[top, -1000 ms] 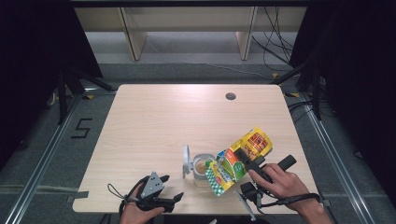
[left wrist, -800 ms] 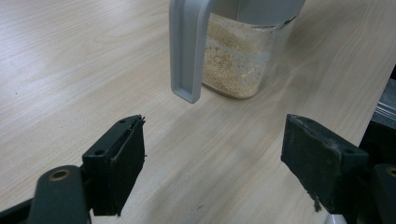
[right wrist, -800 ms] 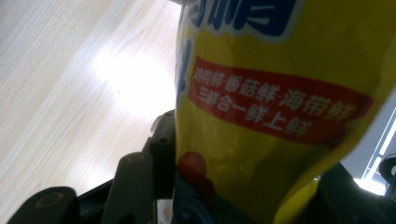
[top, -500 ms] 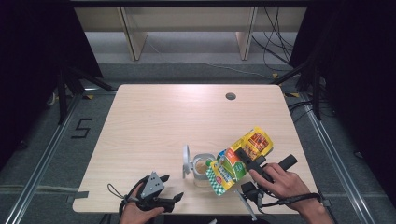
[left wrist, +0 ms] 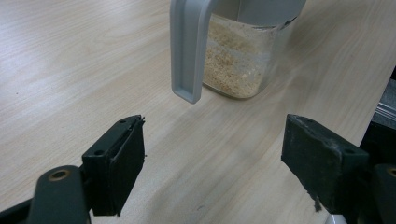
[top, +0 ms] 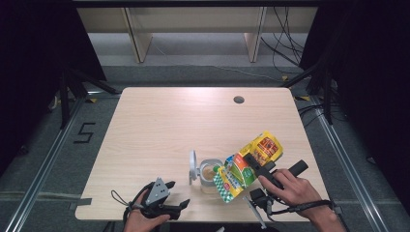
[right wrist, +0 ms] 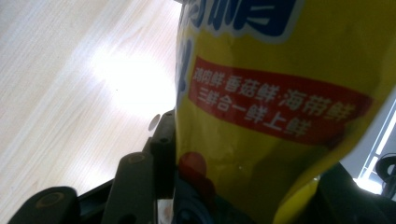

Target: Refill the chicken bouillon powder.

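We are watching a pour in hand: the right gripper is clamping a yellow seasoning bag, tilted with its lower end over the mouth of a small clear jar; the jar is standing on the table near the front edge, its grey flip lid hinged up on the left, and pale granules are filling its lower part.

Risks, as we are judging them: the bag mouth is sitting at the jar's rim rather than well inside it, so a steeper tilt may be sending granules over the side onto the table; the bag is soft and the jaws are gripping it mid-body, so it may be sagging or slipping and dumping too much at once; nothing is steadying the jar, so a nudge from the bag could be tipping or shifting it.

The right gripper's jaws are standing partly apart, pressed on the bag's two faces. The left gripper is resting low near the front edge, jaws wide apart and holding nothing, pointing at the jar.
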Action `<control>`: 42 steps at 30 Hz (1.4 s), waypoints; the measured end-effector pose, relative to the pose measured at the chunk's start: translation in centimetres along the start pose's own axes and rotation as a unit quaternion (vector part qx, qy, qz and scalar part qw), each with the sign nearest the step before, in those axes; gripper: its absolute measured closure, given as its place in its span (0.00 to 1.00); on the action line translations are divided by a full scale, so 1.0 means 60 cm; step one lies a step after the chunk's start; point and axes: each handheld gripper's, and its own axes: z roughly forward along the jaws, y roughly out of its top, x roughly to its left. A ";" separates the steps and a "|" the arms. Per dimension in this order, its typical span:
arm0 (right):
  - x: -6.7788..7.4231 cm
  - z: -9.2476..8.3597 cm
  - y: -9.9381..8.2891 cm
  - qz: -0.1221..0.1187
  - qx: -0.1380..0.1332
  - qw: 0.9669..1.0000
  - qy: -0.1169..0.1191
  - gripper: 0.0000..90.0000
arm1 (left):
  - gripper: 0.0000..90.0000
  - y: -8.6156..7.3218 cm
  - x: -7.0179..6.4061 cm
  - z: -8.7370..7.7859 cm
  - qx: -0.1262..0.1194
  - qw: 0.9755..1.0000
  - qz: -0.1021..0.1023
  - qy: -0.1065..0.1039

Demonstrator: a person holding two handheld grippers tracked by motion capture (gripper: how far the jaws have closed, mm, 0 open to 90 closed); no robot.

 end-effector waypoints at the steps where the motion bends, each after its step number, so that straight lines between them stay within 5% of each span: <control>1: 0.000 0.000 0.000 0.000 0.000 1.000 -0.001 0.63 | 0.23 0.000 0.001 -0.001 0.005 1.000 0.005 0.001; 15: 0.001 0.002 0.000 0.001 -0.006 1.000 -0.006 0.63 | 0.23 0.001 0.003 -0.003 0.011 1.000 0.010 0.007; 16: 0.001 0.002 -0.001 0.001 -0.006 1.000 -0.005 0.63 | 0.23 0.001 0.000 -0.001 0.000 1.000 -0.003 0.003; 26: 0.003 0.001 -0.002 0.012 -0.004 1.000 -0.004 0.63 | 0.23 0.000 0.000 -0.001 0.000 1.000 -0.004 0.003; 33: 0.000 0.000 -0.003 0.002 -0.003 1.000 -0.007 0.63 | 0.23 0.001 0.003 -0.002 0.010 1.000 0.009 0.007; 42: 0.000 -0.001 -0.004 -0.002 0.002 1.000 0.001 0.63 | 0.23 0.000 0.000 -0.001 -0.001 1.000 -0.002 0.003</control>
